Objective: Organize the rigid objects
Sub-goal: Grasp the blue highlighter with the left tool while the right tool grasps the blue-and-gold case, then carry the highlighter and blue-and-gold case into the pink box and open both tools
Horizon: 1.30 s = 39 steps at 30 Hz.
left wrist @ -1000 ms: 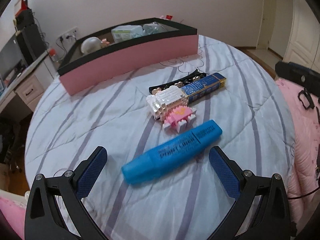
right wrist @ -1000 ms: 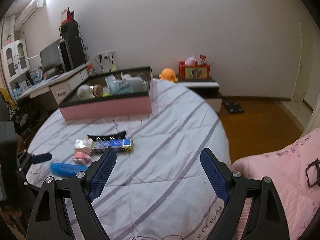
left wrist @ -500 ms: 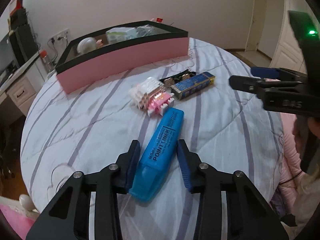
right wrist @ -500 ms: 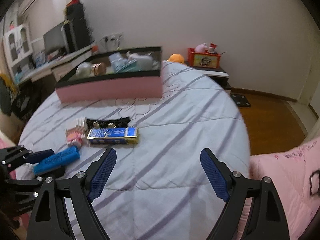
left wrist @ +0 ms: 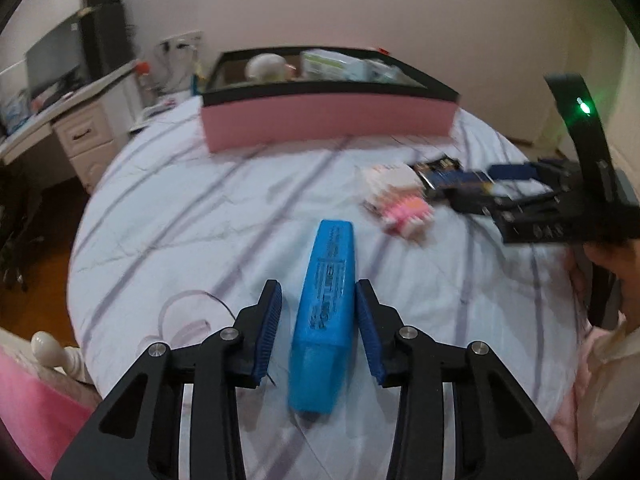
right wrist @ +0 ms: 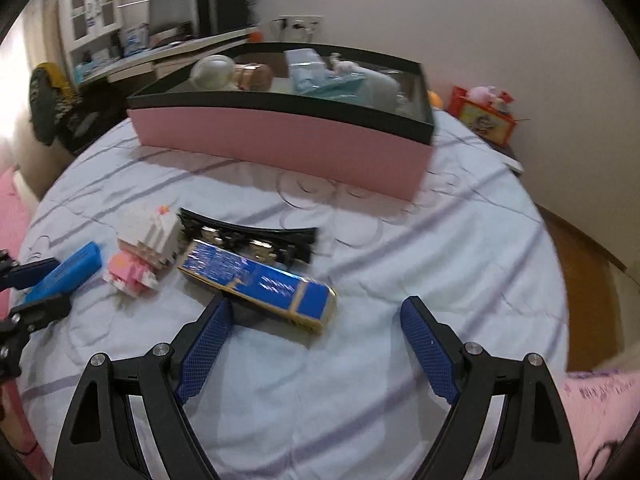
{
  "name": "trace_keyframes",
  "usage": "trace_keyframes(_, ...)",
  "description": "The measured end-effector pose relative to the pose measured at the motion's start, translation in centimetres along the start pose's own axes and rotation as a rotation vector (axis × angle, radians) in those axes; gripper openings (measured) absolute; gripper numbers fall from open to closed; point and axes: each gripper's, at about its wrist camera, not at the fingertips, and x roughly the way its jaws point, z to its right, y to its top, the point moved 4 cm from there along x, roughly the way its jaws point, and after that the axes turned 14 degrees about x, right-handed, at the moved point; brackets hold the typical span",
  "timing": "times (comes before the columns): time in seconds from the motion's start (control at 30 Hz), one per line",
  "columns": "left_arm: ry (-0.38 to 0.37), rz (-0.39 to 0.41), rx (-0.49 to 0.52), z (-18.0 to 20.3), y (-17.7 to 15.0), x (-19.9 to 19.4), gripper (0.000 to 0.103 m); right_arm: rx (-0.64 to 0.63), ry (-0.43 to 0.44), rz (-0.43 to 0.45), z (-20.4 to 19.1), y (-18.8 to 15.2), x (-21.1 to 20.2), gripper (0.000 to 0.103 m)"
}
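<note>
My left gripper is shut on a blue highlighter marker, which points away along the fingers; it also shows in the right wrist view. A pink-and-white brick figure, a black hair clip and a blue-and-gold box lie on the striped bed cover. My right gripper is open, low over the cover, just short of the blue-and-gold box. A pink box with a black rim stands further back, holding several items.
A desk with drawers and a monitor stand at the left of the bed. A red toy crate sits on a side table at the right. Wooden floor lies past the bed's right edge.
My left gripper closed on the marker and lifted and turned it, so the pink box is now ahead. My right gripper moved down and forward to the blue-and-gold box.
</note>
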Motion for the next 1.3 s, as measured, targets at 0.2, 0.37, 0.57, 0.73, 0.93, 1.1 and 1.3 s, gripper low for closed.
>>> trace_keyframes(0.2, 0.047, 0.004, -0.017, -0.2, 0.3, 0.8, 0.041, -0.040, 0.065, 0.009, -1.0, -0.2, -0.2, 0.070)
trace_keyframes(0.37, 0.052, 0.013, -0.037, -0.3, 0.2, 0.7, 0.047, 0.016, 0.082, 0.017, -1.6, -1.7, -1.6, 0.039)
trace_keyframes(0.57, 0.062, 0.017, -0.041, -0.2, -0.2, 0.5, 0.059, 0.017, 0.133, -0.007, -4.2, -3.8, -3.6, 0.033)
trace_keyframes(0.73, 0.059, 0.018, -0.032, -0.2, -0.2, 0.7, 0.063, 0.051, 0.089, 0.010, -3.6, -2.6, -1.8, 0.033)
trace_keyframes(0.93, 0.075, 0.027, -0.015, 0.2, 0.0, 1.0, 0.062, 0.041, 0.068, 0.014, -4.5, -1.3, -0.6, 0.033)
trace_keyframes(1.1, 0.048, 0.052, -0.012, 0.1, 0.0, 0.6, 0.026, 0.049, 0.075, 0.043, -4.5, -1.9, -1.2, 0.022)
trace_keyframes(1.3, 0.048, 0.066, -0.034, 0.1, 0.1, 0.2, 0.026, 0.116, 0.092, 0.091, -3.8, -2.8, -2.5, 0.021)
